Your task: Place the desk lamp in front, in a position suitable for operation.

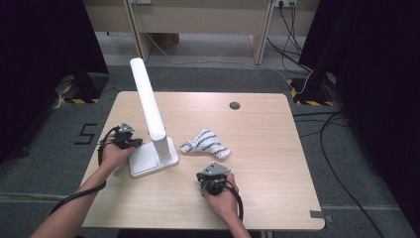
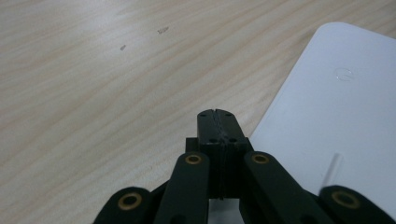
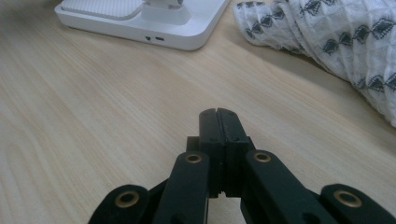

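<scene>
A white desk lamp (image 1: 148,106) stands on its flat white base (image 1: 148,161) at the left middle of the wooden table (image 1: 257,124). A crumpled white cloth with a dark pattern (image 1: 205,144) lies to the right of the base. My left gripper (image 1: 130,139) rests at the base's left edge, shut with nothing between its jaws; in the left gripper view its tip (image 2: 217,122) sits beside the base (image 2: 341,107). My right gripper (image 1: 214,173) lies just in front of the cloth, shut and empty; ahead of its tip (image 3: 218,121) are the cloth (image 3: 336,42) and the base (image 3: 154,21).
A small round grey grommet (image 1: 235,105) sits near the table's far edge. Cables (image 1: 292,29) trail over the grey floor behind the table, and dark curtains hang at both sides. A piece of tape (image 1: 321,216) marks the table's near right corner.
</scene>
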